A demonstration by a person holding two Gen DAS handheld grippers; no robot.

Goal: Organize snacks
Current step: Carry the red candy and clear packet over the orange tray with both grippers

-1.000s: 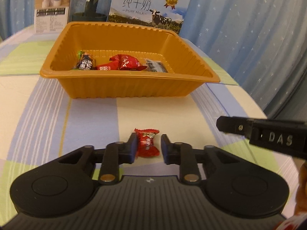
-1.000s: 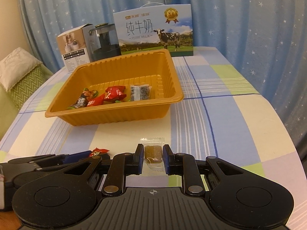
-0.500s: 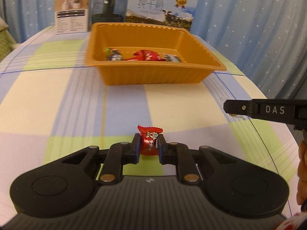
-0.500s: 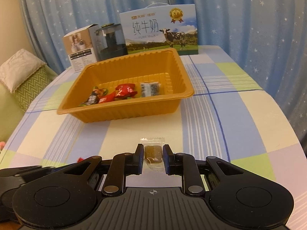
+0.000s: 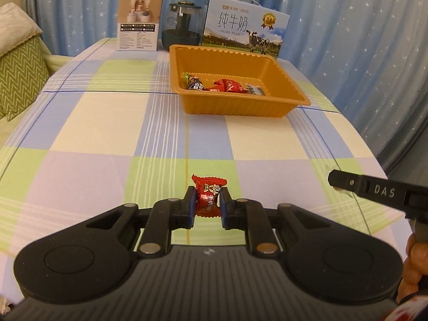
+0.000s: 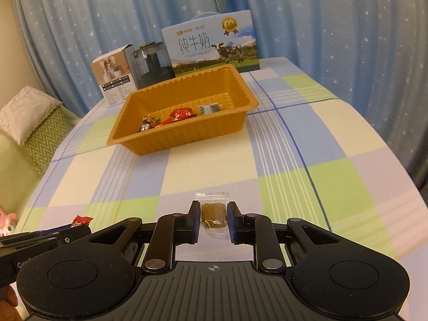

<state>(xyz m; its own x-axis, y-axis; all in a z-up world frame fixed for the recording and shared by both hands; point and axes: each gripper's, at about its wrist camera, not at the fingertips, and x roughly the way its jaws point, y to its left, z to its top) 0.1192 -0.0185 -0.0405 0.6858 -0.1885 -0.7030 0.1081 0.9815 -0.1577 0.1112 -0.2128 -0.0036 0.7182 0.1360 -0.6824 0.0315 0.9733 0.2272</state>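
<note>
Red candy (image 5: 208, 199) pinched in left tongs (image 5: 207, 206), low centre of frame, above the bench (image 5: 107, 139); clear-wrapped brown sweet (image 6: 214, 214) clamped in right tongs (image 6: 214, 222), low centre too. Orange tray (image 5: 278, 72) far off, upper centre w/ a few snacks inside already. Probably carry-to-tray step: keep both grips tight, go over near rim not into it, drop one at a time, avoid clashing tongs.
</note>
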